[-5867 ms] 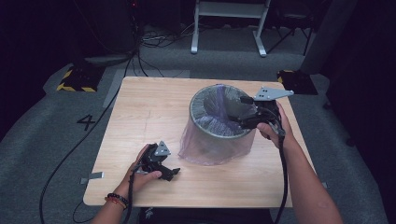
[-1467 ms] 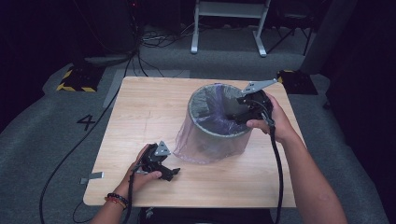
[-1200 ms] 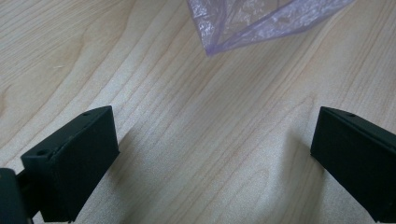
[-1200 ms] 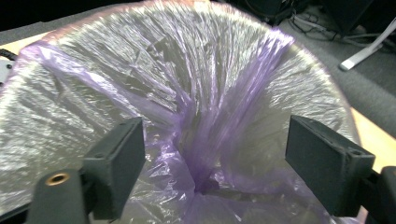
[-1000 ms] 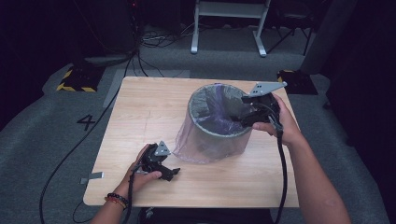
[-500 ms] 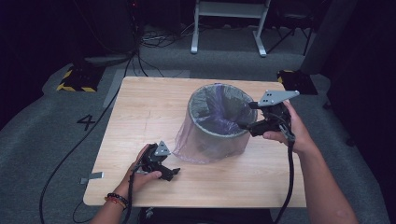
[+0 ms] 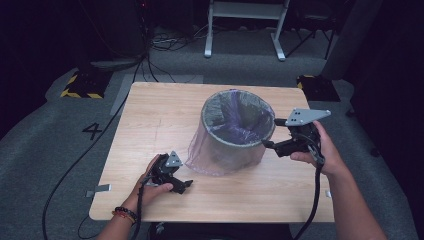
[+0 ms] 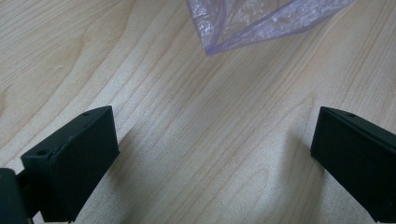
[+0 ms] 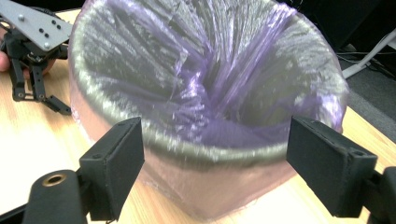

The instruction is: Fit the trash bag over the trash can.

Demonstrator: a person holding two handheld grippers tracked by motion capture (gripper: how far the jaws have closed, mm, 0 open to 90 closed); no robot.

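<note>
The bin [image 7: 235,131] stands upright a little right of the table's [image 7: 150,115] middle, lined with a thin purple bag [image 7: 210,160] that folds over the rim and hangs down the outside, its skirt spreading onto the wood on the near left. The right gripper [image 7: 272,146] hovers just beside the bin's right wall, jaws spread wide and empty; in the right gripper view the rim [image 9: 205,151] sits between the two pads but touches neither. The left gripper [image 7: 184,184] rests on the table near the front left, jaws spread wide with bare wood between them, a corner of the bag [image 8: 210,44] lying just ahead of them and apart. Wide bare wood lies left of and behind the bin; to the right, only a narrow strip runs to the table edge, where the right hand [image 7: 320,150] is. The bag's bunched folds hide the bin's floor, and the rim is blurred in the right gripper view
</note>
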